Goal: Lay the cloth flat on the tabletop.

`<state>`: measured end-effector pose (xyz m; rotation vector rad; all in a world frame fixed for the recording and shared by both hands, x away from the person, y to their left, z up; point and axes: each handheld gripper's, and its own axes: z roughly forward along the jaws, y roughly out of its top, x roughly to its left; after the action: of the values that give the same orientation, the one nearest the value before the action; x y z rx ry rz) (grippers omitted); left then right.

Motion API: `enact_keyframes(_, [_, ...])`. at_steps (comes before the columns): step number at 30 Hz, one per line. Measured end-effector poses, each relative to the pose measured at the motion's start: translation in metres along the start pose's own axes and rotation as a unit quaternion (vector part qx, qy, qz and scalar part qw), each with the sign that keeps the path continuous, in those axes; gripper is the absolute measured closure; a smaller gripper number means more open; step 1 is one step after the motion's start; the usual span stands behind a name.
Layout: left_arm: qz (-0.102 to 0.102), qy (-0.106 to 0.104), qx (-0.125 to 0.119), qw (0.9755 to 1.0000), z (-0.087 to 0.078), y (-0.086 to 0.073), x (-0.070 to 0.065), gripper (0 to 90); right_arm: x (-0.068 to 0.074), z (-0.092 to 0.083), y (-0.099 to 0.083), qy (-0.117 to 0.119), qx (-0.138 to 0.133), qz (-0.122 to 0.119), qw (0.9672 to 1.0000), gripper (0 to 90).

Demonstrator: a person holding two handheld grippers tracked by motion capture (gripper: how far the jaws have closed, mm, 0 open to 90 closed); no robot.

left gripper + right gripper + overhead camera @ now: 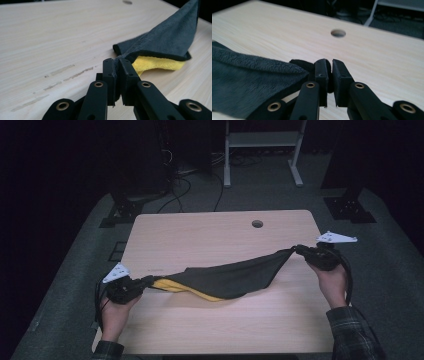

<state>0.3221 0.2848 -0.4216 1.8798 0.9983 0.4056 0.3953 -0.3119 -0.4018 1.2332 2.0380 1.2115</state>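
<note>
High view first: I see the cloth stretched between my two tools above the light wooden bench. The left hand-held gripper is clamped on one corner of the cloth near the left edge of the bench, and the right hand-held gripper is clamped on the opposite corner, farther back and near the right edge. The cloth is dark grey on top and yellow underneath (the yellow side shows at the sagging lower edge). Its middle hangs down and seems to rest on the bench, while both held corners are lifted.

From the left gripper view, the jaws are pressed together with the thin dark hem between them, and the cloth rises away to the upper right. From the right gripper view, the jaws also pinch a dark corner, and the fluffy grey cloth spreads to the left. A round hole in the bench lies beyond.
</note>
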Motion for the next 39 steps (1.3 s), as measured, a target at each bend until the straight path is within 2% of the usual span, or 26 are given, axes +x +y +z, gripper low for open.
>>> enact_keyframes(2, [0.006,0.002,0.007,1.0,0.005,-0.001,-0.002,83.4,0.0,0.011,-0.003,0.002,0.014,-0.003,0.9999,78.9])
enact_keyframes(3, [0.006,0.003,0.009,0.9999,0.006,-0.001,-0.002,83.3,0.001,0.015,-0.003,0.003,0.017,-0.005,0.9998,71.7])
enact_keyframes(6, [0.007,0.002,0.01,0.9999,0.007,-0.003,-0.003,83.2,0.006,0.013,-0.001,0.003,0.011,-0.017,0.9998,57.4])
enact_keyframes(7, [0.006,0.003,0.011,0.9999,0.007,-0.003,-0.003,83.2,0.01,0.011,0.0,0.008,0.008,-0.02,0.9997,57.1])
enact_keyframes(10, [0.007,0.002,0.013,0.9999,0.007,-0.005,-0.004,83.1,0.023,0.005,0.0,0.047,0.01,-0.035,0.9982,55.8])
enact_keyframes(13, [0.009,0.0,0.013,0.9999,0.007,-0.005,-0.006,83.0,0.044,0.006,-0.007,0.088,0.008,-0.057,0.9945,59.2])
enact_keyframes(14, [0.011,-0.001,0.013,0.9999,0.007,-0.005,-0.007,82.9,0.056,0.008,-0.011,0.115,0.016,-0.068,0.991,59.8])
enact_keyframes(17, [0.014,-0.004,0.016,0.9998,0.009,-0.005,-0.009,82.8,0.086,0.013,-0.02,0.155,0.035,-0.11,0.9811,62.1])
enact_keyframes(22, [0.016,-0.009,0.019,0.9997,0.012,-0.006,-0.012,82.4,0.121,0.024,-0.031,0.214,0.058,-0.138,0.9652,63.3])
enact_keyframes(26, [0.004,-0.018,0.023,0.9996,0.014,-0.004,-0.013,81.7,0.143,0.039,-0.039,0.241,0.082,-0.166,0.9528,63.3])
enact_keyframes(31, [0.0,-0.018,0.028,0.9994,0.015,-0.005,-0.014,81.6,0.167,0.053,-0.044,0.265,0.099,-0.197,0.9389,63.0])
enact_keyframes(35, [0.002,-0.022,0.029,0.9993,0.016,-0.005,-0.015,81.5,0.179,0.062,-0.046,0.26,0.107,-0.223,0.9335,61.8])
enact_keyframes(36, [0.003,-0.023,0.029,0.9993,0.016,-0.005,-0.015,81.4,0.181,0.064,-0.046,0.254,0.107,-0.229,0.9335,61.5])
enact_keyframes(37, [0.004,-0.023,0.03,0.9993,0.016,-0.005,-0.015,81.3,0.182,0.067,-0.047,0.252,0.107,-0.241,0.9311,60.6])
enact_keyframes(39, [0.004,-0.025,0.029,0.9993,0.016,-0.005,-0.015,81.3,0.185,0.071,-0.048,0.245,0.11,-0.251,0.9299,60.5])
